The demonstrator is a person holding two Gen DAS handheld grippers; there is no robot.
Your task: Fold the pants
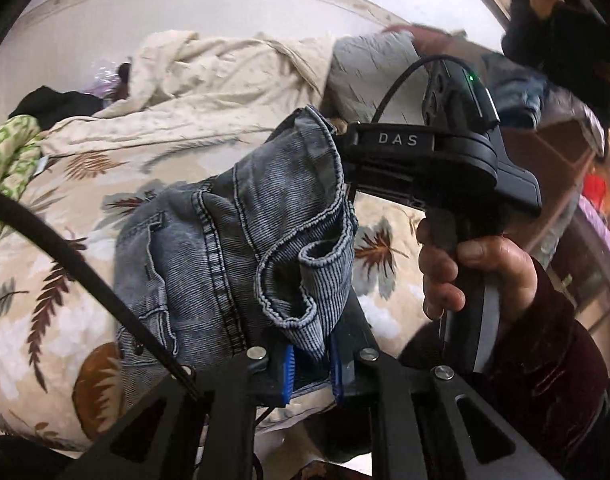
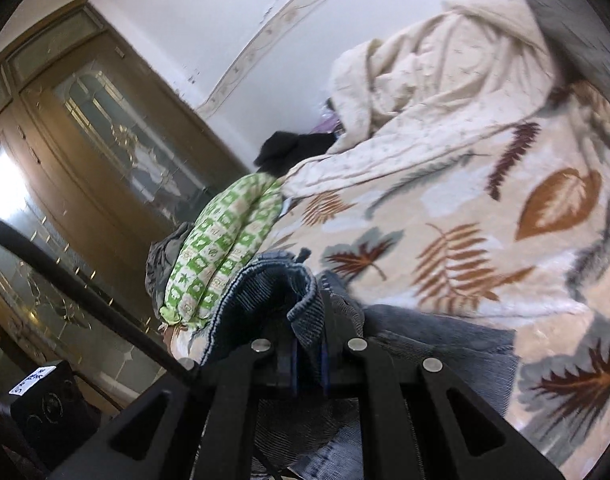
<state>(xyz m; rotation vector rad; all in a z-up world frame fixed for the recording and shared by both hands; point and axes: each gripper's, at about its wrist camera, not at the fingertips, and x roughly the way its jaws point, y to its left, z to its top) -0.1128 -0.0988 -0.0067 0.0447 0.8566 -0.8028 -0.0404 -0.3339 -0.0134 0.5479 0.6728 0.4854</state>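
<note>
The pants are grey-blue denim jeans [image 1: 225,240], bunched and lifted above a leaf-patterned bedspread [image 1: 45,280]. My left gripper [image 1: 311,368] is shut on a fold of the denim, pinched between its blue pads [image 1: 289,372]. In the left wrist view my right gripper [image 1: 345,160] comes in from the right, held by a hand [image 1: 465,268], and grips the jeans' upper edge. In the right wrist view my right gripper [image 2: 309,364] is shut on a ribbed denim edge [image 2: 281,296]; more of the jeans [image 2: 445,332] lie below on the bedspread [image 2: 505,220].
A cream blanket [image 1: 225,68] is heaped at the back of the bed. A green patterned cloth [image 2: 225,240] and a black garment [image 2: 293,148] lie at the bed's left edge. A wooden glass-paned door [image 2: 85,160] stands to the left. A black cable [image 1: 85,272] crosses the left wrist view.
</note>
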